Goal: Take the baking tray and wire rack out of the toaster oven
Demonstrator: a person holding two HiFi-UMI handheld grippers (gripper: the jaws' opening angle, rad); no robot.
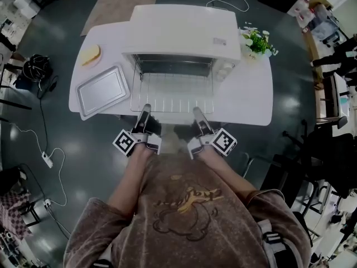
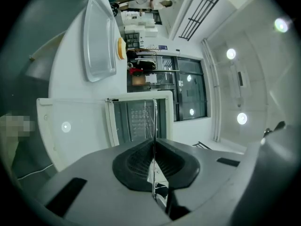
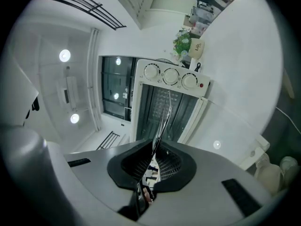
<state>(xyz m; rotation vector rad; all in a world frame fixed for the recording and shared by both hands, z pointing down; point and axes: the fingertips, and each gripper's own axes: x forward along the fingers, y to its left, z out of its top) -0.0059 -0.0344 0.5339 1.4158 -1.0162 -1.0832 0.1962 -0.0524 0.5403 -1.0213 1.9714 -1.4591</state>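
We have both grippers closed on the wire rack (image 1: 173, 94). The left gripper (image 1: 144, 111) has its jaws pinched on the near edge's left part, and the right gripper (image 1: 197, 114) has its jaws clamped on the right part. The rack lies level in front of the toaster oven (image 1: 184, 32), with its far edge at the open mouth. The baking tray (image 1: 104, 90) lies on the table (image 1: 251, 99), left of the oven. A potted plant (image 1: 257, 42) stands right of the oven.
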